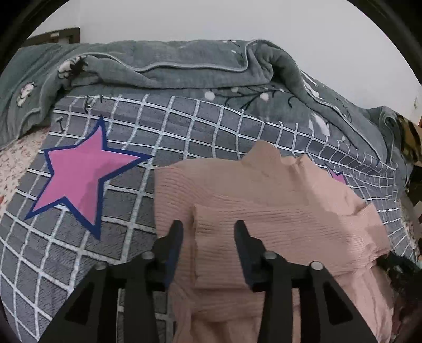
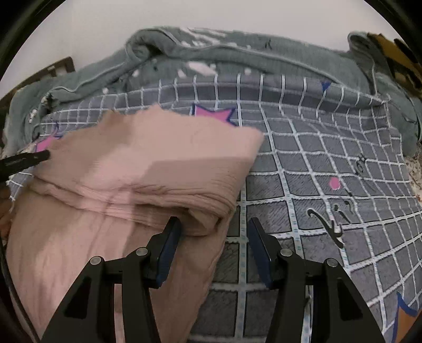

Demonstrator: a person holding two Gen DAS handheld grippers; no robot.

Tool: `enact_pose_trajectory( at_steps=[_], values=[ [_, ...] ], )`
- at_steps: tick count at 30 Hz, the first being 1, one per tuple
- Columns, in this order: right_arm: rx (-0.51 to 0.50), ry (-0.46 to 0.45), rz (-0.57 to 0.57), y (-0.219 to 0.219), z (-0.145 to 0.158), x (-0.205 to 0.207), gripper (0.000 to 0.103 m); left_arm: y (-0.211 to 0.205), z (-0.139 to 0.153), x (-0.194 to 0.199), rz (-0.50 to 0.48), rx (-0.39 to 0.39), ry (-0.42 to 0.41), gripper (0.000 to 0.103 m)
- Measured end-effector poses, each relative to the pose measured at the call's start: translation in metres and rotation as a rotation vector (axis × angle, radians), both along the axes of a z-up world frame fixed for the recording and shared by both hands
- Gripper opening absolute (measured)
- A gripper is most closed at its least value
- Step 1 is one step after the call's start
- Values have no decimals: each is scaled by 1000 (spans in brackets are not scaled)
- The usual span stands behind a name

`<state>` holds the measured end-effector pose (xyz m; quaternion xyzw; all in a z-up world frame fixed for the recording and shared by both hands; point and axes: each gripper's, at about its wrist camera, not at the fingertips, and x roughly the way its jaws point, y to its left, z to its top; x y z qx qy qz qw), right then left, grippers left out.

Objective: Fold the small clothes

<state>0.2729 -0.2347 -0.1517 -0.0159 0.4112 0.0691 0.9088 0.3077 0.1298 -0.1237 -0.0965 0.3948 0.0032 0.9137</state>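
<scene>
The left tool (image 1: 208, 227) hovers over a pink ribbed garment (image 1: 263, 211), its 2 black fingers (image 1: 175, 237) spread apart with a folded edge of the cloth lying between them; the pads do not press on the fabric. The right tool (image 2: 215, 224) is also spread, its fingers (image 2: 171, 232) straddling the near right corner of the garment (image 2: 147, 163), where a thick fold bunches up; nothing is pinched there either. The garment lies partly folded on the bed, on a grey bedspread with a white grid (image 1: 184, 126), just right of a large pink star with a blue outline (image 1: 84, 168). A rumpled grey-green blanket (image 1: 171, 60) is heaped along the far side of the bed, against a white wall (image 1: 237, 18). In the right wrist view the tip of the left tool (image 2: 29, 159) shows at the garment's far left edge.
</scene>
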Motion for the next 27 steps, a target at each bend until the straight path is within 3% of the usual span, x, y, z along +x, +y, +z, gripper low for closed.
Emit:
enact_pose_trajectory(
  at_steps=[2,4,8,13,20,21,24,27],
  values=[
    [16,-34,-34,-5,5,3,48,1,0,-3,24,40,-2,41],
    [25,-65,-87,-13,10,3,45,6,-3,-6,35,24,6,41],
    [55,-21,-164,-31,0,7,44,14,-14,-5,38,-15,48,41],
    [17,-12,-142,-24,3,6,45,9,-16,-9,24,-7,58,44],
    [5,-49,-68,-18,16,-29,48,15,-15,-32,31,-44,55,45],
    [19,-43,-61,-19,15,-34,48,15,-15,-36,32,-47,55,46],
    [26,-29,-55,-19,12,-52,48,14,-12,-59,32,-46,37,67],
    [31,-33,-64,-22,12,-72,48,9,-7,-80,28,-29,10,68]
  ],
)
